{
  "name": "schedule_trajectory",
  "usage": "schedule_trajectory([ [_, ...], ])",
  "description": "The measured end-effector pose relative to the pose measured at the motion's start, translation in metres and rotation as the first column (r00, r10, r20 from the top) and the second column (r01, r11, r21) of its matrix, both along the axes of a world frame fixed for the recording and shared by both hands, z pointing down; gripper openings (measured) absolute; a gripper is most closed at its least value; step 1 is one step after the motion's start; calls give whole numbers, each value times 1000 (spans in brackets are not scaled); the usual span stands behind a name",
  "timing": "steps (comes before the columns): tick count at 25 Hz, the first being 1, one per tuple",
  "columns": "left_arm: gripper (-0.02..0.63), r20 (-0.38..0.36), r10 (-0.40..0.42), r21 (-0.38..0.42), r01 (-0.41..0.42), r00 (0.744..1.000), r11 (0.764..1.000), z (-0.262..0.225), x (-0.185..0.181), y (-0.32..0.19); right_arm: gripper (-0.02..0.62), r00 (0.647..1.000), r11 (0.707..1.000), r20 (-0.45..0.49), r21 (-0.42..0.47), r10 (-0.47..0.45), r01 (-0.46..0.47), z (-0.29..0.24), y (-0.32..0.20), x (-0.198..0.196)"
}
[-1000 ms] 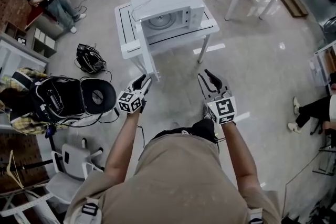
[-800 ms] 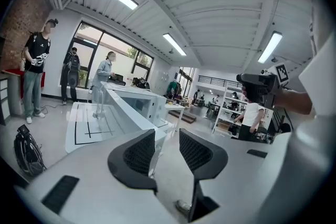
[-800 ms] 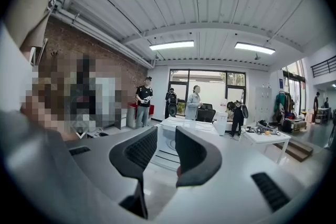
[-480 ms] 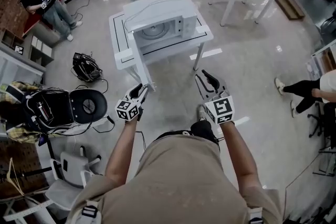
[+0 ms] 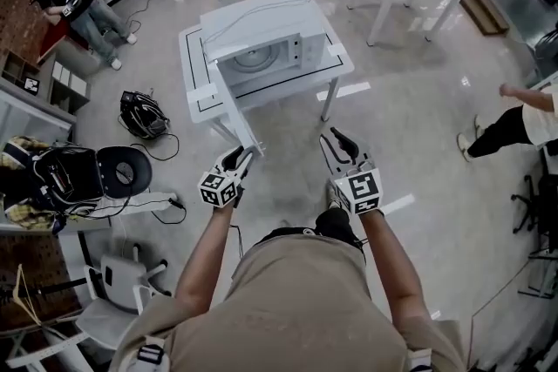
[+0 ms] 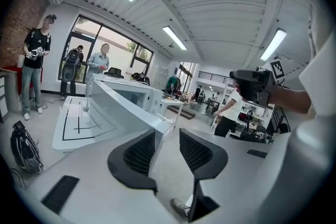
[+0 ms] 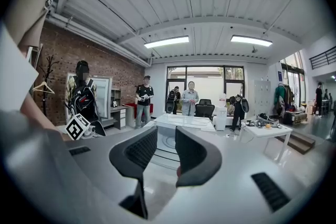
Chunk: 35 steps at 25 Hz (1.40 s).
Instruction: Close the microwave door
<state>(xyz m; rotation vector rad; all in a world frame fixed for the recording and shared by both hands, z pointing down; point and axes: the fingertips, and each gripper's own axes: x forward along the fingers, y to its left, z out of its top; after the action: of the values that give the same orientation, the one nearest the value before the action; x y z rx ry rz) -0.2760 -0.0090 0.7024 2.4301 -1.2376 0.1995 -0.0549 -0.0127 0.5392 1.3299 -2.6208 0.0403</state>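
- Left gripper (image 5: 239,156) — jaws slightly apart, empty; the open door (image 5: 228,93) is just ahead.
- Right gripper (image 5: 334,144) — slightly apart, empty.
- Microwave (image 5: 261,30) sits on the bench (image 5: 338,58) ahead of both.

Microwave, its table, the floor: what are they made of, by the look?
Microwave: white casing, painted metal or plastic, satin sheen. Table: smooth matte white top with black lines, probably laminate or painted board. Floor: glossy grey, mirrors the lights; likely polished concrete or epoxy.

The head view looks steeply down from above, while both gripper views face roughly level, sharing the far-off microwave (image 5: 261,26).
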Motion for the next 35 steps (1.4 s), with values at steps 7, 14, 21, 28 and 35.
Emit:
schedule_trajectory([
  [7,135,-7,10,-19,-10,1000,1000,4,17,-11,112,1000,999,11,-27,-22,23,3,-21,-2],
  [14,135,-12,-18,-33,18,1000,999,9,33,-30,112,997,997,22,-39,-72,72,2,-53,4],
  [21,135,5,-29,-42,30,1000,999,9,59,-48,112,994,994,27,-28,-105,106,-4,-88,22],
  [28,135,0,-55,-53,55,998,997,6,88,-72,112,990,990,26,-25,-139,139,-7,-117,47],
  [35,135,23,-71,-55,72,997,996,0,119,-102,112,983,983,21,-29,-181,181,-7,-147,78],
])
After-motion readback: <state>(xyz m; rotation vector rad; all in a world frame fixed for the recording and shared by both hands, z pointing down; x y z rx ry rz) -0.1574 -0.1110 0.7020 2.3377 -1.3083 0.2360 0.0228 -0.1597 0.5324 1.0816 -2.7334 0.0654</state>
